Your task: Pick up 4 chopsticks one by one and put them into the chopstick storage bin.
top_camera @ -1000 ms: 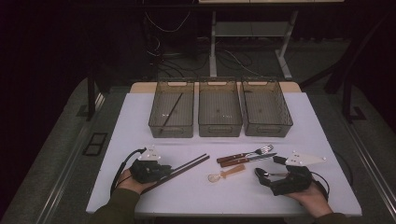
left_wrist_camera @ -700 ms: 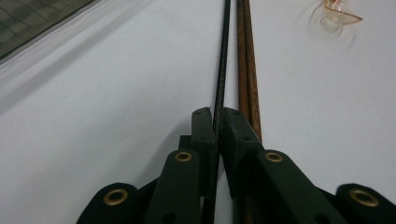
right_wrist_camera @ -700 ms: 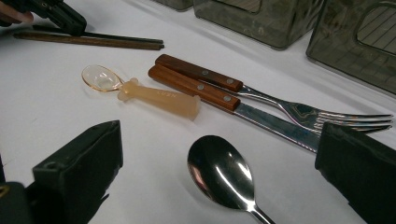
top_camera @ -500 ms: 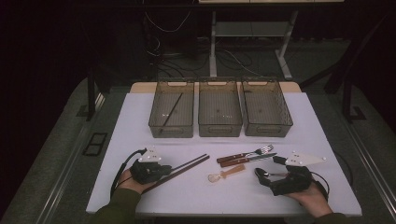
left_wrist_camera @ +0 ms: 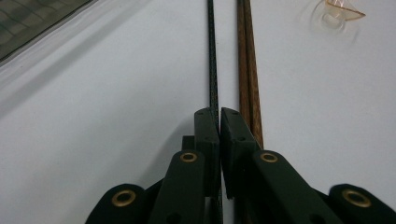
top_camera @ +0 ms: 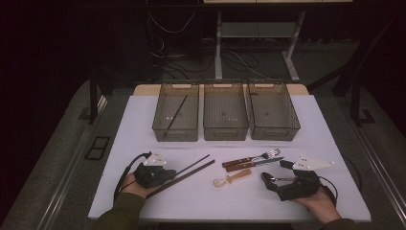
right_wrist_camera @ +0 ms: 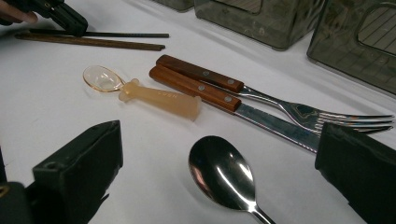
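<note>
As the left gripper (left_wrist_camera: 219, 122) had just been closing, it pinched the thin black chopstick (left_wrist_camera: 213, 70) beside the brown wooden chopstick (left_wrist_camera: 247, 70), probably for binning; right gripper (right_wrist_camera: 219, 154) gaped wide.

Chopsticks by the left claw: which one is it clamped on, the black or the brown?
The black chopstick. It runs straight into the shut left claw, while the brown chopstick lies free beside the claw's outer side.

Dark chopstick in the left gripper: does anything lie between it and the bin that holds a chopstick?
Nothing visible does. Bare table separates the dark chopstick, clamped in the left gripper, from that bin; the brown chopstick lies on its other side.
</note>
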`<state>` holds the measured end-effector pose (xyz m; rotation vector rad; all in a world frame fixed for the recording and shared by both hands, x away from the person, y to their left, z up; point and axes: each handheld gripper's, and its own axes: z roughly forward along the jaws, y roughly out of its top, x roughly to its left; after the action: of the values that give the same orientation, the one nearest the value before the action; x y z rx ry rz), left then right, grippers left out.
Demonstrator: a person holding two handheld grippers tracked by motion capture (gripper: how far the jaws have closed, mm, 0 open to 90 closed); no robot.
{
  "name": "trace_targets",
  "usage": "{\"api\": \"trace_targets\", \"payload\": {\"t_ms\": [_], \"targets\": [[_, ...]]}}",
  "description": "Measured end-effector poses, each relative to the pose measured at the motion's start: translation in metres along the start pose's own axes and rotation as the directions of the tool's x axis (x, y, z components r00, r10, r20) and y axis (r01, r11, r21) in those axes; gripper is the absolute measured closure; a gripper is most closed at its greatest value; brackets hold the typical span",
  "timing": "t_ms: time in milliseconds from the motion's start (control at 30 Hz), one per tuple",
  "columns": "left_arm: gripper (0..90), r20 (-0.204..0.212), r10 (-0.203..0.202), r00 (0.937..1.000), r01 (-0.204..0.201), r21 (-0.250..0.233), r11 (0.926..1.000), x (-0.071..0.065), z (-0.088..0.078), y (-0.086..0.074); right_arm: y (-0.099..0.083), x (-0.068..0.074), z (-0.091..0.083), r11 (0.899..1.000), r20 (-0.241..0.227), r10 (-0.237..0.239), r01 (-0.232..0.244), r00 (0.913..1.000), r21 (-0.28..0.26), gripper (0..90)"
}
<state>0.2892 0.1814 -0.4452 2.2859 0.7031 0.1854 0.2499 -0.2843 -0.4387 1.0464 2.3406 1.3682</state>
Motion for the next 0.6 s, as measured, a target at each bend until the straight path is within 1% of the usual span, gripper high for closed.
{"api": "trace_targets", "payload": {"t_ms": [167, 300, 333, 567, 600], "targets": [[86.1, 0.004, -0.003, 1.0000, 0.003, 0.010, 0.9999, 0.0010, -0.0006, 0.0016, 0.0000, -0.0002, -0.0002, 1.000, 0.001, 0.001, -0.001, 1.0000, -0.001, 1.1], [86.1, 0.009, -0.012, 0.9999, 0.012, -0.001, 0.9999, 0.0019, -0.0015, 0.0030, 0.0000, -0.0003, 0.0000, 1.000, 0.000, 0.001, -0.001, 1.0000, 0.000, 1.1], [86.1, 0.008, -0.003, 1.0000, 0.003, 0.000, 1.0000, 0.0027, -0.0020, 0.0033, 0.0000, -0.0004, 0.0001, 1.000, 0.000, 0.000, 0.000, 1.0000, 0.000, 1.1], [86.1, 0.005, -0.032, 0.9995, 0.032, 0.000, 0.9995, 0.0036, -0.0065, 0.0062, 0.0000, -0.0005, 0.0003, 1.000, 0.000, 0.000, 0.000, 1.0000, 0.001, 1.1], [86.1, 0.004, -0.030, 0.9996, 0.030, -0.001, 0.9996, 0.0044, -0.0070, 0.0068, 0.0000, -0.0004, 0.0002, 1.000, 0.000, 0.000, 0.000, 1.0000, 0.001, 1.1]]}}
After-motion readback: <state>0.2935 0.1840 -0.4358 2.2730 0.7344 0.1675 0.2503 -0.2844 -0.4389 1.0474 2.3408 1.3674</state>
